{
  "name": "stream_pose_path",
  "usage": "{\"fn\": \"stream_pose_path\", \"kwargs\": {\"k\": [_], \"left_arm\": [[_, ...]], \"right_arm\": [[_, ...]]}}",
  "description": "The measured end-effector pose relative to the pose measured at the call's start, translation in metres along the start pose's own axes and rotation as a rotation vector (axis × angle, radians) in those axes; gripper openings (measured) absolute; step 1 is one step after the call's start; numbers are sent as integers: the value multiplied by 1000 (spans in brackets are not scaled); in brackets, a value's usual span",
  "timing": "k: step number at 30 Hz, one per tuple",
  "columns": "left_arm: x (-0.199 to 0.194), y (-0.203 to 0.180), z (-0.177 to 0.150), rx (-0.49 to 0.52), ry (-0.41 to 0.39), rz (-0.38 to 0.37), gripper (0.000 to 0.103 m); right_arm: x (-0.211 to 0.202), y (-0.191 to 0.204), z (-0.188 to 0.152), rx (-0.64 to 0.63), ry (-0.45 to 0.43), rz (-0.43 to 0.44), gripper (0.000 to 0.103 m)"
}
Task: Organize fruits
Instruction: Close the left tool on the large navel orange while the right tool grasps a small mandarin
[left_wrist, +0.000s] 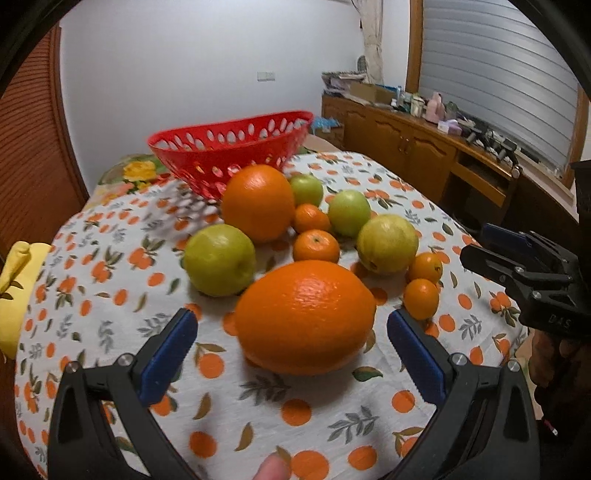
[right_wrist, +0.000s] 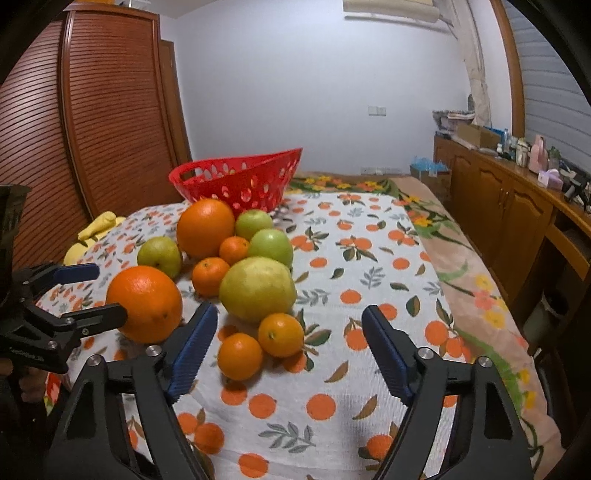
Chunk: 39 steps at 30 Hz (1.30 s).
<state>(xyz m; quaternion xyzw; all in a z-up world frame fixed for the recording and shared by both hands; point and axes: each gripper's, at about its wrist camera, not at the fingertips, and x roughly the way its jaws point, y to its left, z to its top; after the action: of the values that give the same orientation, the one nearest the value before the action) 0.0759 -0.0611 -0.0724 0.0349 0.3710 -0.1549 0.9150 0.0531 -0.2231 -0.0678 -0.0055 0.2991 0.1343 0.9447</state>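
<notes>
Bedroom setting, white wall behind; work surface is a tablecloth (left_wrist: 332, 417) printed with oranges and leaves.

Item 1, large orange (left_wrist: 304, 317): lies on the cloth squarely between the fingers of the left gripper (left_wrist: 291, 354), clear of both blue pads, which stand wide with cloth showing on either side. Likely the fruit in hand. To do the step well: carry the pads forward until they flank the widest part of the fruit, close slowly so the round skin does not squirt out ahead, then lift straight up before swinging away.

Item 2, two small mandarins (right_wrist: 258, 343): touching one another, just ahead of the right gripper (right_wrist: 290, 350) and between its fingers, untouched; this claw stands moderately open and holds nothing. Take only one per grasp (the pair would roll apart).

Item 3, yellow-green pear (right_wrist: 258, 290): just beyond the mandarins, touching the nearer one; avoid nudging it on approach.

Item 4, remaining heap: second large orange (left_wrist: 258, 201), green apples (left_wrist: 349, 212), more mandarins, all further ahead of both claws.

Item 5, red perforated basket (left_wrist: 229, 155): beyond the heap, far from both claws, appears empty; presumed destination, so lift high enough to clear its rim.
</notes>
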Motion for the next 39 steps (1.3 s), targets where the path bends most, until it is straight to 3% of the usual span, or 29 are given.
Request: {"fn": "stream_pose_path", "kwargs": {"k": [9,20,33,39], "left_arm": [[25,3,0,-27,79,-66,99],[33,5,-1,-24,90,-85,92],[34,9,-1,-38,88,-100,93],[46,9,-7,-52,133,-93,93]], "right_arm": [[9,-4,1,-6,45,20,68],[34,-1,-1,-16,133,66,50],[57,-5,2,35,209,113,41],[63,-10,4,68,238,126,40]]}}
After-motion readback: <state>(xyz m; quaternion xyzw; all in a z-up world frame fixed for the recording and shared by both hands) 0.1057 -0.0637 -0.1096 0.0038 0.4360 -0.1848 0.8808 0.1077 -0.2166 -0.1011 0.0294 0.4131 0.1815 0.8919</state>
